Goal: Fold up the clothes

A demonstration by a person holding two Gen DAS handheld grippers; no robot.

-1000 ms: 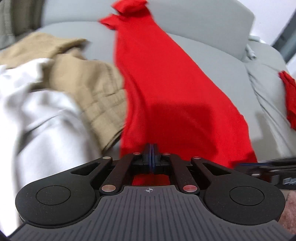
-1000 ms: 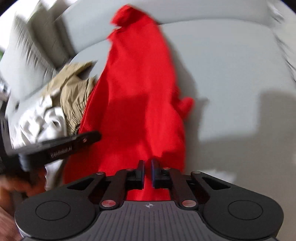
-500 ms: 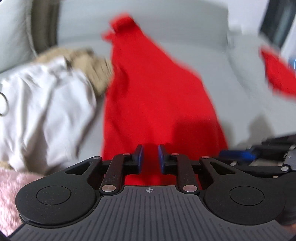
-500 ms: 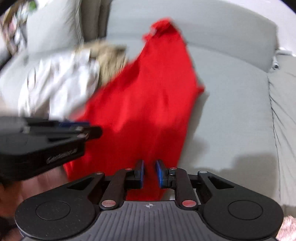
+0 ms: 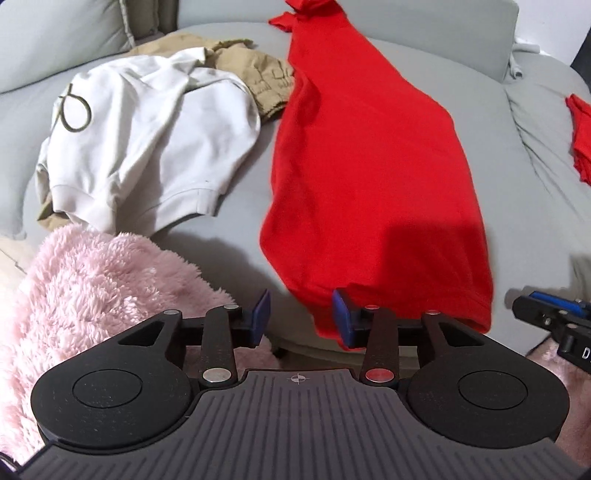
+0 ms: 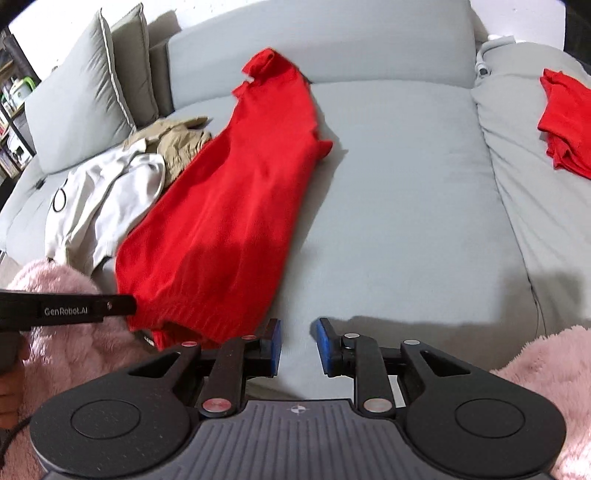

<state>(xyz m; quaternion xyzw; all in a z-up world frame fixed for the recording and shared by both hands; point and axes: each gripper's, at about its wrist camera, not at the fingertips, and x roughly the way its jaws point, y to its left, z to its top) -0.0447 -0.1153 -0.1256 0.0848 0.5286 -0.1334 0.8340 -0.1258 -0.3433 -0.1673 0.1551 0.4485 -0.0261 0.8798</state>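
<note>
Grey fabric sofa (image 6: 399, 192) fills most of both views, backrest (image 6: 332, 40) across the top. Two grey piped cushions (image 6: 85, 99) upper left of the right wrist view, shelving (image 6: 11, 107) at the far left edge. White wall (image 5: 546, 18) strip upper right in the left wrist view.

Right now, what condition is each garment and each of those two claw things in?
Red garment: laid out long on the sofa, folded lengthwise, released.
White top: crumpled, unfolded.
Tan garment: bunched, partly under the white top.
Second red garment: lying apart on the next cushion.
Left gripper: open, empty.
Right gripper: open, empty.
</note>
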